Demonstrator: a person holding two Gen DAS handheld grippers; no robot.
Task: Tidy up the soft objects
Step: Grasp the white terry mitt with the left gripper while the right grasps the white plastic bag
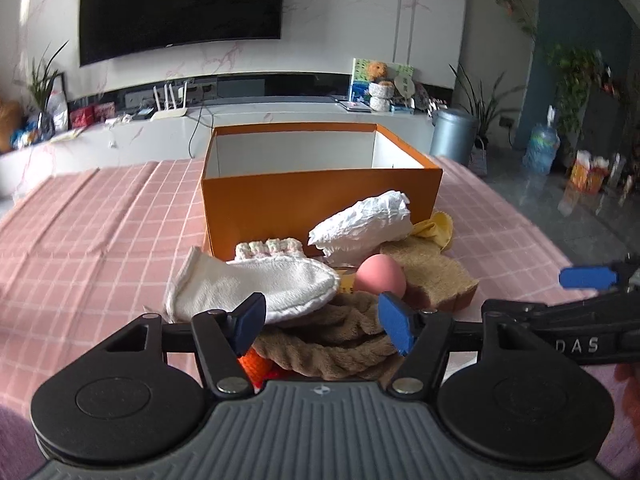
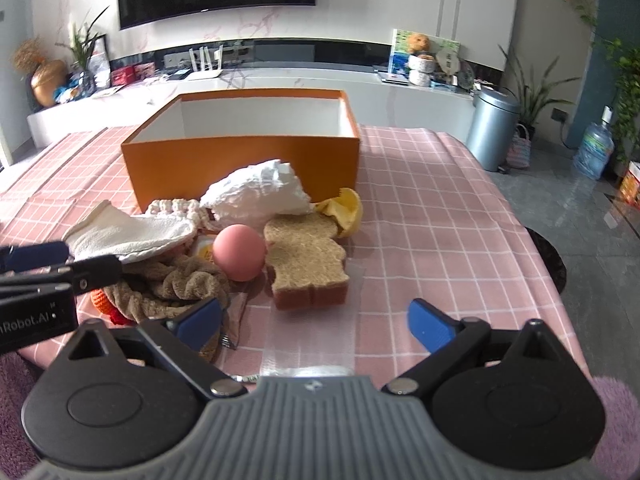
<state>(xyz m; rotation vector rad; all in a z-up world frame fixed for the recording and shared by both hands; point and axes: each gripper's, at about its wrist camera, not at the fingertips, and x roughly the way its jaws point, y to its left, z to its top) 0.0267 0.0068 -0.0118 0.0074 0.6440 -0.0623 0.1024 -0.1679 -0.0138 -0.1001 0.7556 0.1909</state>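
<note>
A heap of soft things lies on the pink checked tablecloth just in front of an open orange cardboard box with a white inside. At the heap's near edge sits a plush brown towel twisted into a thick rope, with a bright orange knitted piece poking out beneath it. A flat white terry mitten with a stitched cuff rests partly on the brown towel, and behind it a pale crocheted piece with looped edging touches the box wall. A smooth pink ball nestles in the middle, touching a spongy toast-shaped slice with a brown crust to its right. Above them leans a crumpled white tissue-like wad, and a soft yellow cloth bundle sits at the slice's far end. The left gripper hovers over the brown towel with its blue pads set apart on either side of the rope, not pressing on it and holding nothing. The right gripper stands with its blue pads spread wide over bare tablecloth near the slice, empty as well. A black television hangs on the marbled wall beyond.
</note>
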